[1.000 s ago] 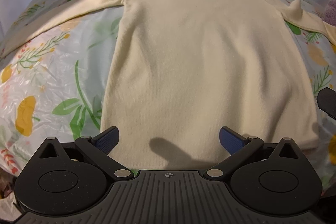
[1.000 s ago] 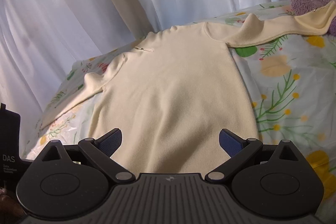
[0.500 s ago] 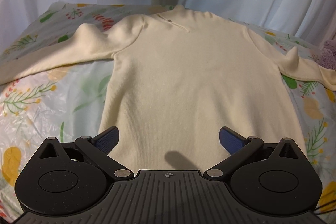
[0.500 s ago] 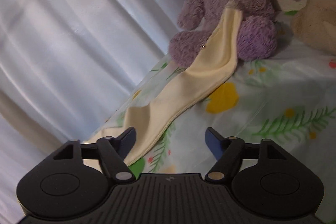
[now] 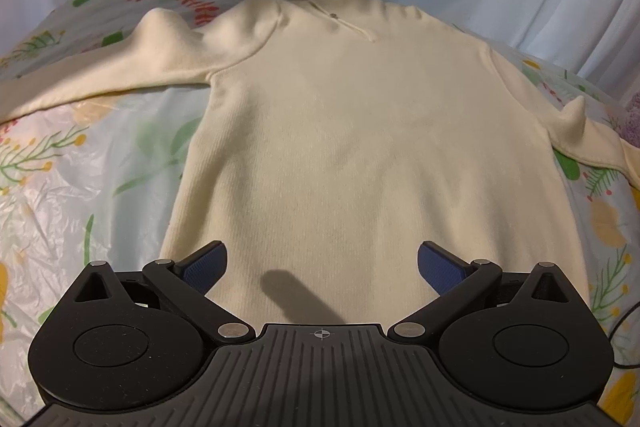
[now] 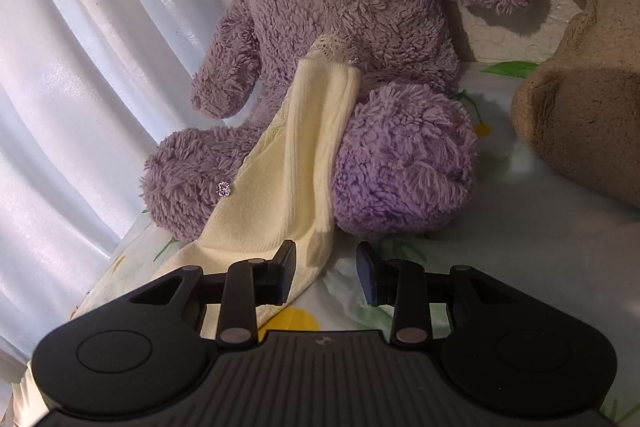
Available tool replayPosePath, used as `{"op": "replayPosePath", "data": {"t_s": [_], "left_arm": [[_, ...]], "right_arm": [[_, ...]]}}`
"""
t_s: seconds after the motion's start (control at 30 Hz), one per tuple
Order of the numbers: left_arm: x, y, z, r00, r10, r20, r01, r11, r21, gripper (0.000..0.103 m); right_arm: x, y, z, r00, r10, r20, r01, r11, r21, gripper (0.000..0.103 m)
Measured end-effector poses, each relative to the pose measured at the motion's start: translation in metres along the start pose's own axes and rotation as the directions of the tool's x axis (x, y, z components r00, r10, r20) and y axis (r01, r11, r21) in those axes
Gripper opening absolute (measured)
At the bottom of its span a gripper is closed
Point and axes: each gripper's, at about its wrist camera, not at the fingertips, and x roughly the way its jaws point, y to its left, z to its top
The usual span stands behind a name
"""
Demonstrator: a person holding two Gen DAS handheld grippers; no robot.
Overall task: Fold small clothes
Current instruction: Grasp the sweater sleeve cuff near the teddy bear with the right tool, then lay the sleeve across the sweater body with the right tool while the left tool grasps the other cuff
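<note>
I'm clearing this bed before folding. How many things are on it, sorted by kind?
Clothes: 1, the cream sweater, its sleeve cuff lying against a toy.
Soft toys: 2, the purple teddy bear and a tan plush toy, only partly in view.
Total: 3

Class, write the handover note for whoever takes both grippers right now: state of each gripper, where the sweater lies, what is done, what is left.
Left gripper: jaws wide open, nothing between them, poised over the hem of the cream sweater.
Right gripper: jaws have just been closing; a gap remains, and the sleeve end is not pinched; its lower edge lies by the left jaw.
Sweater: spread flat on the floral sheet, both sleeves out sideways. The sleeve end is draped up against the purple teddy bear.
Done: garment laid out.
Left: grip the sleeve, fold both sleeves in, then fold the body.
</note>
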Motion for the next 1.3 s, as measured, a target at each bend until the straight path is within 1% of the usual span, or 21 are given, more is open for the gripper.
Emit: {"op": "replayPosePath", "data": {"t_s": [0.1, 0.2, 0.23, 0.33, 0.4, 0.47, 0.5, 0.57, 0.6, 0.63, 0.67, 0.7, 0.73, 0.77, 0.8, 0.83, 0.9, 1.03, 1.1, 1.23, 1.3], "left_arm": [[0.003, 0.003, 0.001, 1.000, -0.012, -0.009, 0.012, 1.000, -0.015, 0.103], [0.006, 0.005, 0.000, 1.000, -0.008, -0.020, 0.007, 1.000, -0.018, 0.103], [0.006, 0.006, -0.001, 1.000, -0.004, -0.023, 0.004, 1.000, -0.019, 0.103], [0.005, 0.008, 0.001, 1.000, -0.007, -0.016, 0.006, 1.000, -0.028, 0.103], [0.002, 0.009, 0.005, 1.000, -0.008, 0.001, 0.008, 0.999, -0.037, 0.103], [0.000, 0.010, 0.015, 1.000, -0.021, 0.019, 0.022, 0.998, -0.055, 0.103], [-0.002, 0.011, 0.020, 0.999, -0.036, 0.032, 0.039, 0.997, -0.069, 0.103], [-0.006, 0.013, 0.032, 0.996, -0.066, 0.064, 0.071, 0.993, -0.096, 0.103], [-0.007, 0.013, 0.038, 0.993, -0.081, 0.081, 0.089, 0.991, -0.099, 0.103], [-0.008, 0.012, 0.045, 0.990, -0.097, 0.102, 0.107, 0.989, -0.099, 0.103], [-0.009, 0.011, 0.051, 0.986, -0.115, 0.121, 0.127, 0.987, -0.097, 0.103], [-0.007, 0.011, 0.058, 0.982, -0.138, 0.130, 0.150, 0.984, -0.093, 0.103], [-0.004, 0.011, 0.064, 0.977, -0.167, 0.132, 0.180, 0.979, -0.091, 0.103], [0.000, 0.011, 0.069, 0.971, -0.201, 0.128, 0.213, 0.973, -0.089, 0.103], [0.006, 0.012, 0.074, 0.966, -0.231, 0.120, 0.242, 0.966, -0.090, 0.103], [0.013, 0.013, 0.078, 0.960, -0.257, 0.110, 0.267, 0.959, -0.094, 0.103], [0.028, 0.015, 0.085, 0.954, -0.288, 0.087, 0.297, 0.949, -0.109, 0.103], [0.053, 0.014, 0.099, 0.949, -0.305, 0.076, 0.311, 0.946, -0.092, 0.103], [0.068, 0.014, 0.109, 0.939, -0.337, 0.065, 0.342, 0.935, -0.094, 0.103], [0.095, 0.014, 0.130, 0.944, -0.328, 0.043, 0.331, 0.938, -0.102, 0.103], [0.108, 0.018, 0.137, 0.947, -0.318, 0.039, 0.321, 0.941, -0.110, 0.103]], "right_arm": [[0.004, 0.005, 0.001, 1.000, 0.001, 0.009, 0.000, 1.000, -0.030, 0.028], [0.010, 0.007, 0.001, 1.000, -0.003, 0.009, 0.004, 1.000, -0.027, 0.016], [0.010, 0.007, 0.000, 1.000, -0.001, 0.013, 0.002, 1.000, -0.029, 0.008], [-0.007, 0.022, 0.001, 0.997, 0.013, 0.076, -0.006, 0.996, -0.086, 0.006], [-0.026, 0.046, 0.000, 0.991, 0.056, 0.123, -0.035, 0.985, -0.172, 0.006], [-0.053, 0.087, -0.006, 0.974, 0.176, 0.144, -0.128, 0.947, -0.295, 0.006], [-0.068, 0.113, -0.013, 0.958, 0.257, 0.128, -0.194, 0.908, -0.372, 0.006], [-0.096, 0.156, -0.035, 0.908, 0.413, 0.066, -0.325, 0.795, -0.513, 0.006], [-0.114, 0.181, -0.054, 0.863, 0.505, -0.003, -0.411, 0.699, -0.585, 0.006], [-0.125, 0.196, -0.069, 0.829, 0.555, -0.071, -0.473, 0.626, -0.619, 0.006], [-0.137, 0.214, -0.089, 0.780, 0.600, -0.177, -0.553, 0.529, -0.644, 0.007], [-0.146, 0.228, -0.109, 0.730, 0.621, -0.284, -0.624, 0.436, -0.649, 0.008], [-0.152, 0.235, -0.126, 0.702, 0.622, -0.346, -0.658, 0.384, -0.648, 0.015], [-0.157, 0.239, -0.139, 0.680, 0.623, -0.386, -0.682, 0.346, -0.644, 0.025], [-0.161, 0.240, -0.151, 0.660, 0.620, -0.423, -0.704, 0.315, -0.636, 0.030], [-0.162, 0.238, -0.157, 0.654, 0.617, -0.438, -0.712, 0.308, -0.631, 0.037], [-0.162, 0.231, -0.163, 0.656, 0.608, -0.448, -0.720, 0.323, -0.615, 0.043], [-0.163, 0.209, -0.161, 0.696, 0.567, -0.441, -0.700, 0.396, -0.594, 0.045], [-0.161, 0.197, -0.156, 0.709, 0.557, -0.432, -0.693, 0.438, -0.573, 0.048], [-0.155, 0.180, -0.155, 0.714, 0.529, -0.459, -0.700, 0.535, -0.473, 0.052], [-0.155, 0.172, -0.155, 0.710, 0.529, -0.464, -0.704, 0.556, -0.443, 0.052]]}}
